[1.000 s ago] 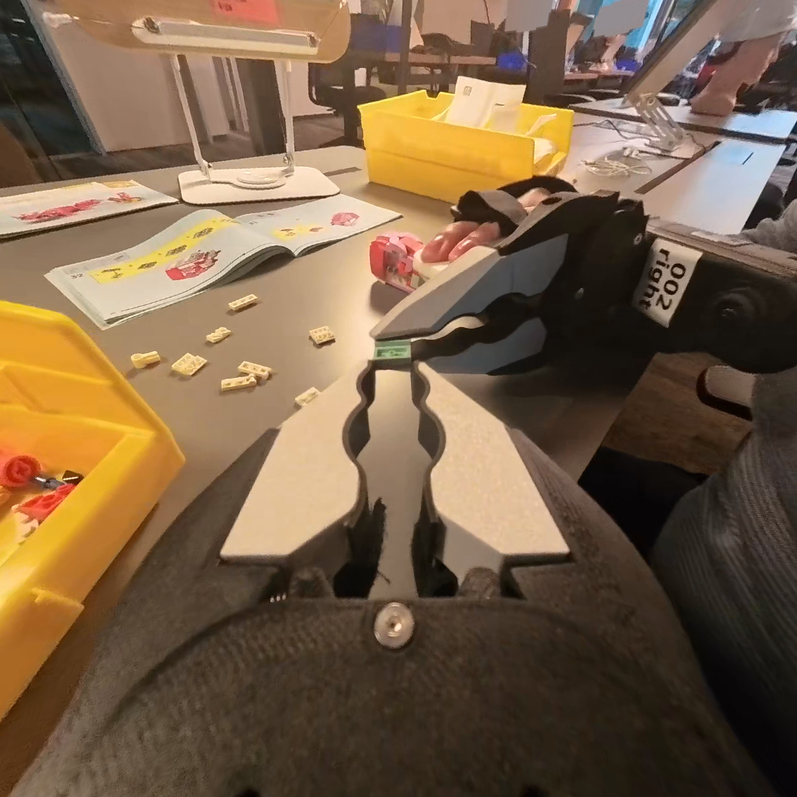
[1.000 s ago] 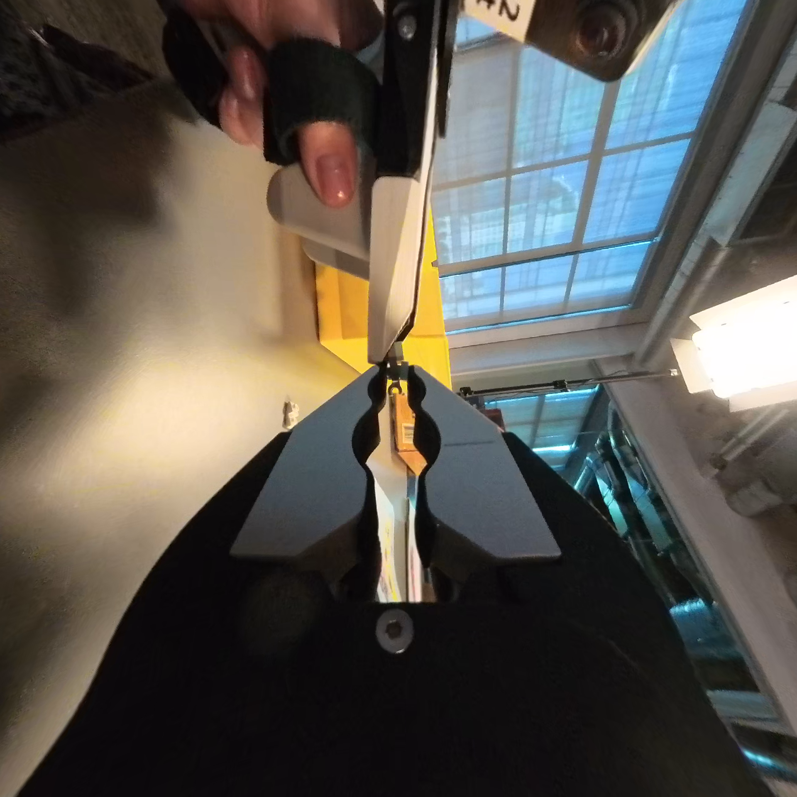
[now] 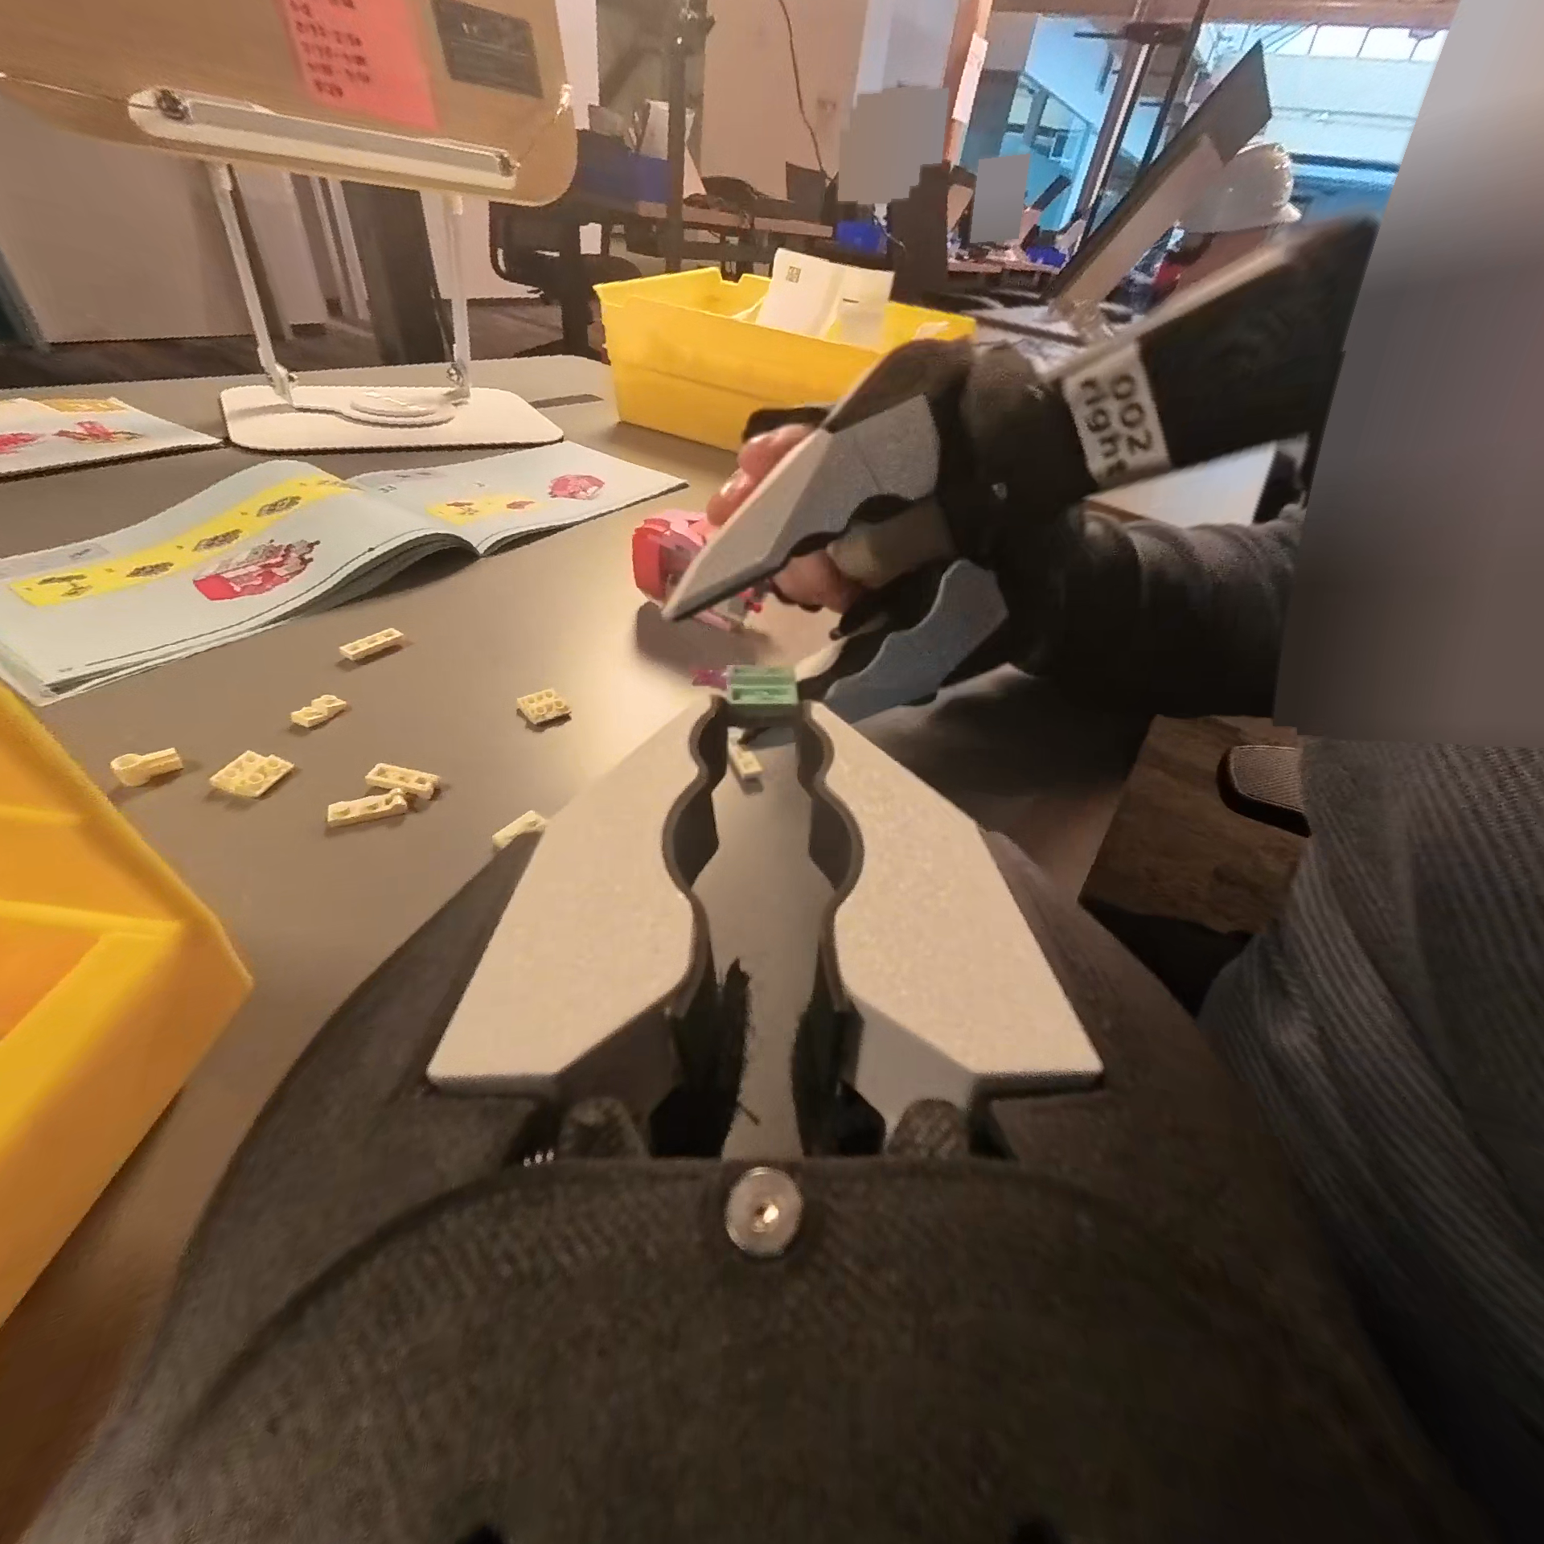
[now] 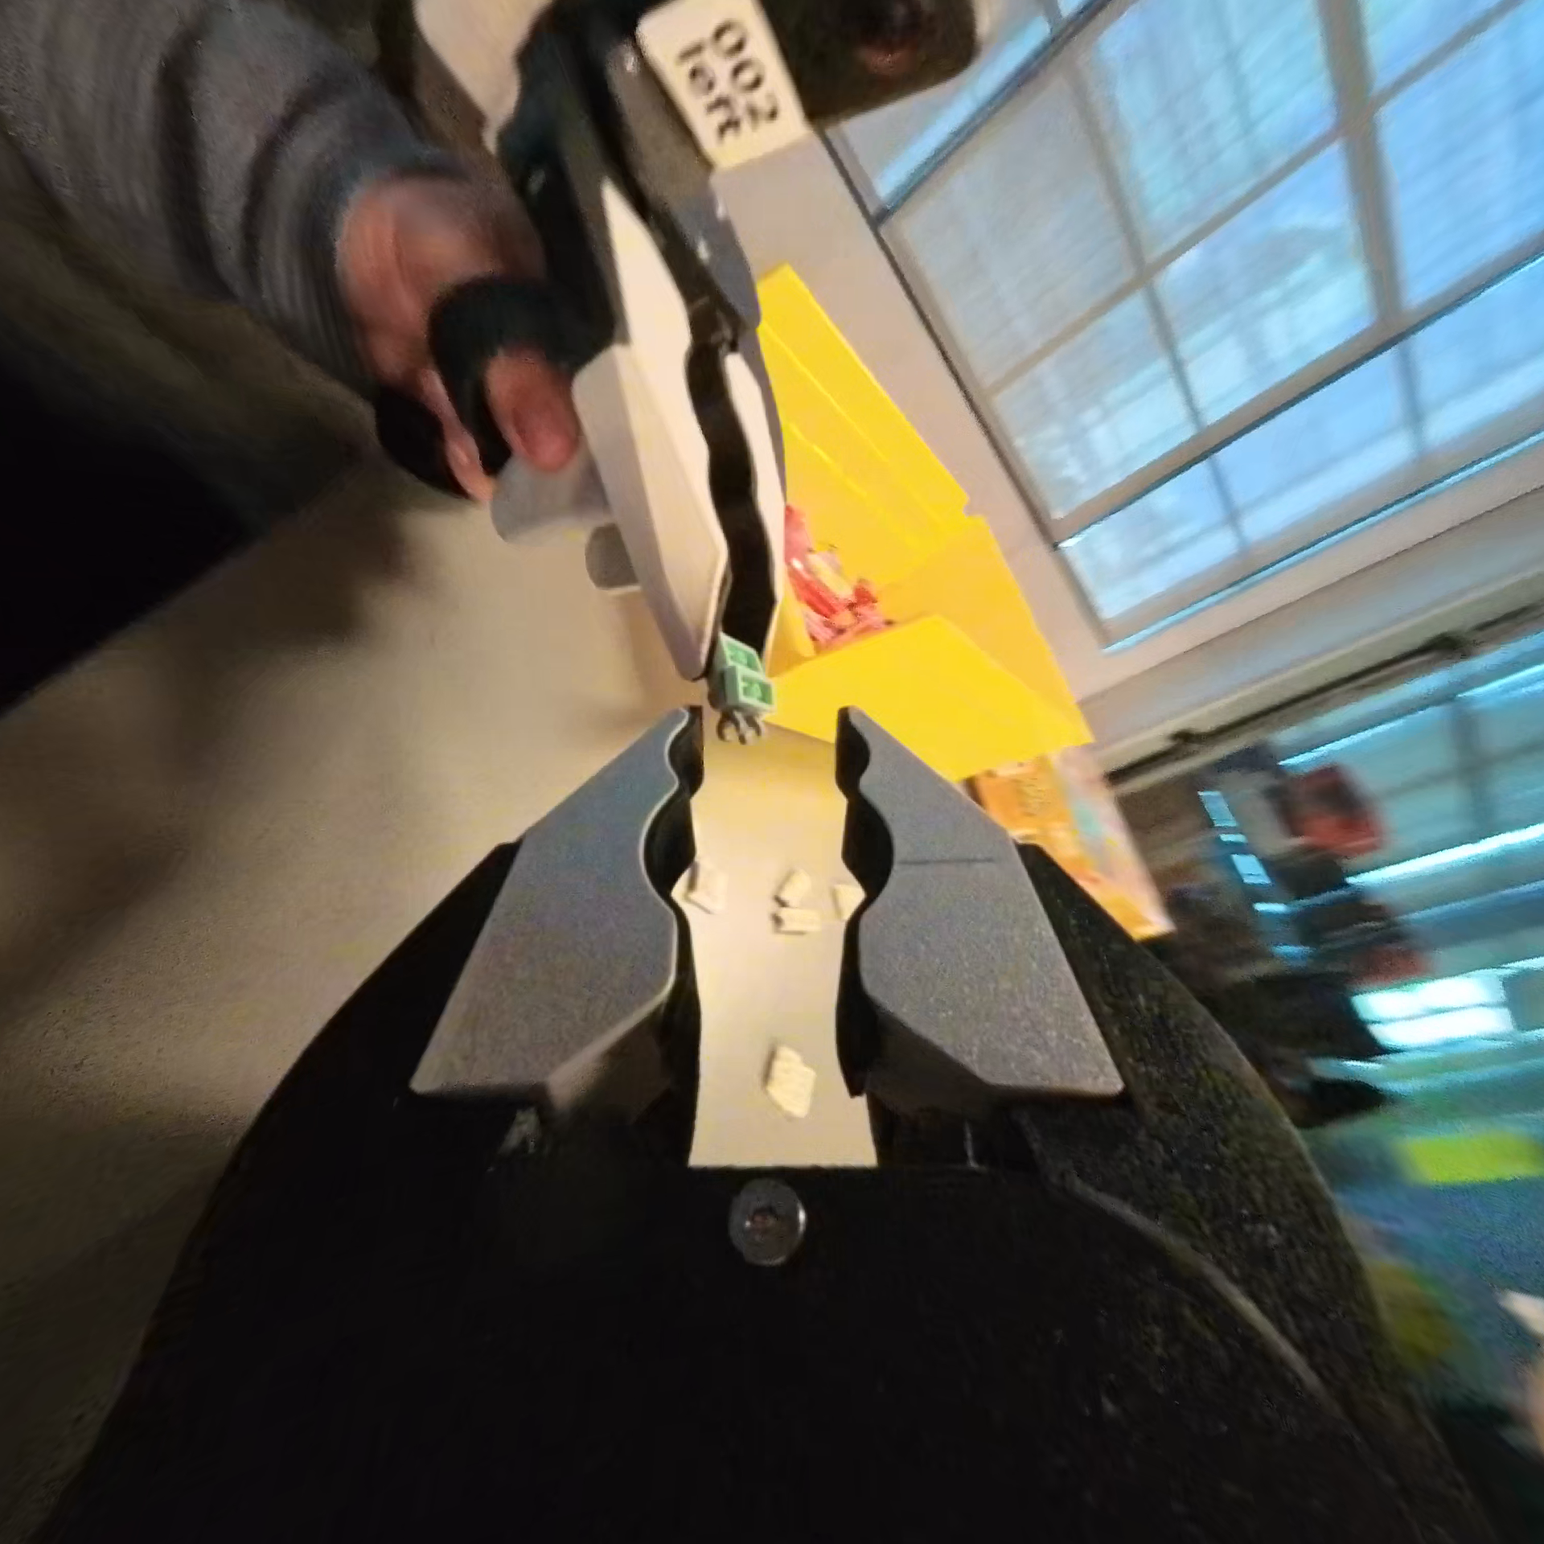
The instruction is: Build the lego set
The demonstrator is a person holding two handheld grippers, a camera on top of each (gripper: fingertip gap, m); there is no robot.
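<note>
Status: no assembled step can be confirmed from these views. A small green plastic brick piece with a dark grey clip end [image 3: 759,692] is clamped at the tips of the left gripper [image 3: 756,710]; both pads press on it, jaws only slightly apart. The right wrist view agrees: the green piece [image 4: 742,675] sits in the left gripper's tips, clip end pointing at the right gripper [image 4: 769,727].

Right gripper: jaws wide apart, nothing between the pads; the clip end is just beyond its tips, not touching them.

Loose parts: several cream-coloured flat plastic plates [image 3: 251,770] lie scattered on the dark tabletop [image 3: 468,677], toward its near-left area. A partly built pink and red brick model [image 3: 668,556] rests mid-table behind the right gripper. An open instruction booklet with pale blue pages [image 3: 276,535] lies farther back. One yellow plastic bin [image 3: 92,986] is at the near-left edge, a second [image 3: 718,368] at the far edge.

Pose: left gripper level, pointing fwd over the near edge. Right gripper [image 3: 744,660] comes in from the right, angled down, its upper finger [image 3: 752,543] raised, its lower finger's tip beside the green piece; contact cannot be told.
</note>
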